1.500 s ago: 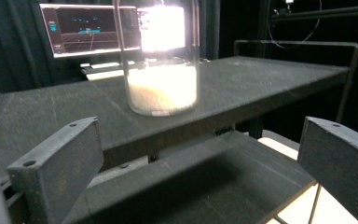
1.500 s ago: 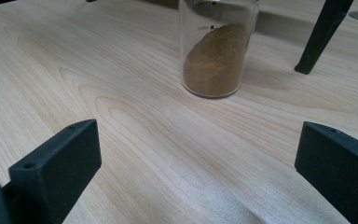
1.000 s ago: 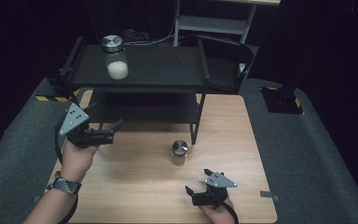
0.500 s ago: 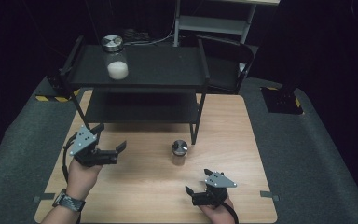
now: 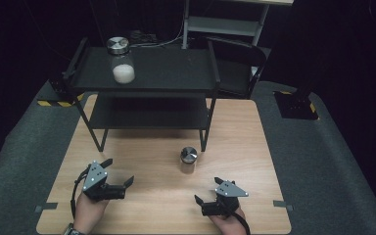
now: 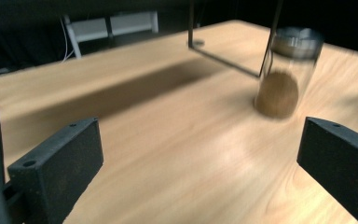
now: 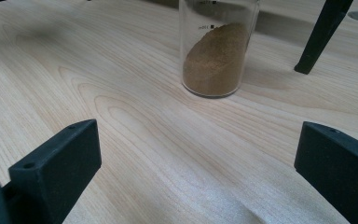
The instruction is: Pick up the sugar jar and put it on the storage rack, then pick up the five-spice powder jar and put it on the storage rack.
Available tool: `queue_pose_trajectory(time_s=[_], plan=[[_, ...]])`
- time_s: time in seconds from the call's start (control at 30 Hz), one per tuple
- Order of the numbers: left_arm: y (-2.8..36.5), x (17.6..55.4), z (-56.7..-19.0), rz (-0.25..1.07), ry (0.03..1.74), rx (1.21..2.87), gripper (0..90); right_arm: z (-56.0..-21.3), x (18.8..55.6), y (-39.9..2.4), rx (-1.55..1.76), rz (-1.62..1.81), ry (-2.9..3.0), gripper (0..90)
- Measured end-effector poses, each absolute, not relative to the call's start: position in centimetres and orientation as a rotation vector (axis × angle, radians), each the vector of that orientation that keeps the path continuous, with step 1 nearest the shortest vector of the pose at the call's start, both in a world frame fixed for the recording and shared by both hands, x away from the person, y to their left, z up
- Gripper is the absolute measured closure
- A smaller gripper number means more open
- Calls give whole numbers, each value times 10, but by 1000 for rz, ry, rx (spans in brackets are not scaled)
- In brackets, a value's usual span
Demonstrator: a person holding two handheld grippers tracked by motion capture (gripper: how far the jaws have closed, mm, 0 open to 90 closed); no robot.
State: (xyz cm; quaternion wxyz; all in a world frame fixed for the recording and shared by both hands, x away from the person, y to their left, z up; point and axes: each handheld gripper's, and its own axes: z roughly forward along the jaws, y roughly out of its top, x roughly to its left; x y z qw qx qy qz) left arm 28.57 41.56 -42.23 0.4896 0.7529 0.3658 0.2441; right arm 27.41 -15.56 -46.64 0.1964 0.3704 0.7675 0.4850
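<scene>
Pale wood tabletop (image 5: 147, 205), bare at the near edge. At left: left gripper (image 5: 118, 176) of black jaws under a grey plate, spread wide, holding nothing, low over the wood, aimed right at the clear glass jar of brown powder with a metal lid (image 5: 188, 160); likely parked clear. Behind: black metal two-tier shelf (image 5: 176, 73), carrying a lidded glass jar of white powder (image 5: 122, 66) at its left. Mid-table, near a shelf leg: brown-powder jar, upright, untouched. At right: right gripper (image 5: 204, 194), equally wide, empty, facing that jar.
</scene>
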Motion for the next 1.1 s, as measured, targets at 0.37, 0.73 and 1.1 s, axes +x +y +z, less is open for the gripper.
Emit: queue_pose_trajectory(time_s=[0.37,0.73,1.1], plan=[[420,275,-444,592,909,1890,6,-465,275,-154,1047,1349,2155,0],[423,279,-450,575,882,1920,6,-465,272,-151,982,1325,2171,2],[422,281,-450,562,866,1951,8,-464,273,-150,1001,1318,2169,1]])
